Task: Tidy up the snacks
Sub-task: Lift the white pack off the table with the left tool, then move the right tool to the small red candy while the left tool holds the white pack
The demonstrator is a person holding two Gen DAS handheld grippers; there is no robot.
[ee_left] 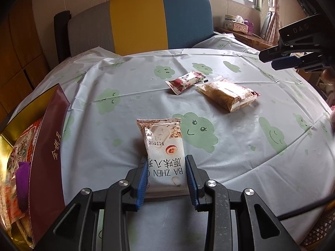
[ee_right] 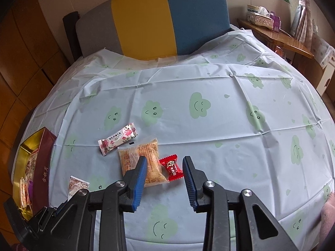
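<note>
The left gripper [ee_left: 165, 168] has its blue-padded jaws closed in on the near end of a white snack packet [ee_left: 162, 146] printed "BA ZHEN" and stamped 251114. The packet lies flat on the tablecloth [ee_left: 240, 156], toward the near left part of the table. Its near edge runs under the jaws, so how far the pads actually press into it is hard to judge. From the right wrist view only its far end [ee_right: 78, 185] shows, the rest hidden behind the left gripper's black body.

Along the table's left edge stands a maroon box [ee_left: 47, 163] with a gold lining. Inside it lie an orange-patterned packet [ee_left: 24, 144] and something purple [ee_left: 23, 175]. The lower contents are cut off by the frame and too cluttered to name.

The right gripper [ee_right: 164, 168] hangs with its jaws wide apart and holds nothing. Between and just beyond its fingers lies a red candy [ee_right: 171, 167]. This candy cannot be made out in the left wrist view. Touching the candy's left side is a clear packet of golden crumbly pastry [ee_right: 142, 163], part of it covered by the left finger. Just beyond the pastry lies a rose-print candy [ee_right: 118, 142], near the table's middle. Whether it touches the pastry wrapper is unclear.

A grey, yellow and blue chair back [ee_right: 150, 18] rises behind the far edge.
</note>
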